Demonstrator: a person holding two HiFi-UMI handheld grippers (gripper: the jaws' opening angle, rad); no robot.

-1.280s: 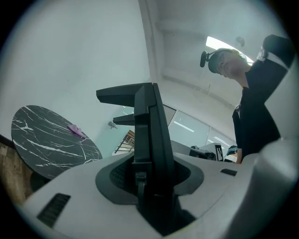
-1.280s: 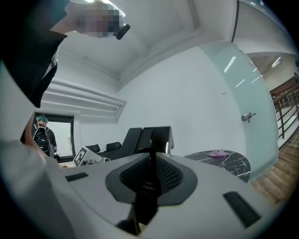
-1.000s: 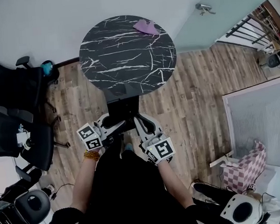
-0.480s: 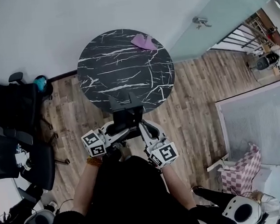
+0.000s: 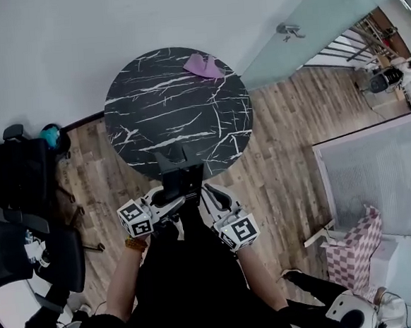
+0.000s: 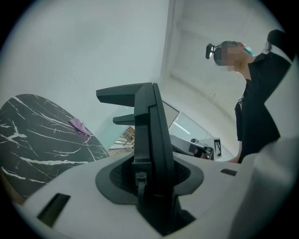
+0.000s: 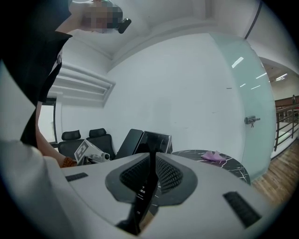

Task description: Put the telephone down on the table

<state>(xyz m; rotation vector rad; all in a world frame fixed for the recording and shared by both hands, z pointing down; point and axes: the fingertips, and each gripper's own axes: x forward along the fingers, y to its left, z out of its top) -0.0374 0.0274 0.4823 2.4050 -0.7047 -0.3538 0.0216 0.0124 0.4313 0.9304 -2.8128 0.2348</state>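
Table [image 5: 177,116] black, white veining. Cloth [image 5: 201,65] on table lilac, maybe pink. Telephone [image 5: 185,182] at table's near edge black. Floor [image 5: 281,136] round table brown wood planks.

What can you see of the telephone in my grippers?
The telephone is black, plastic by its look: a flat slab with a glossy panel and a part jutting sideways. It is held up over the near rim of the round marble table. The left gripper clamps a thick edge, the right gripper a thin one.

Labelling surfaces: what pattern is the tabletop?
Black tabletop with white marble veining; clearest in head view.
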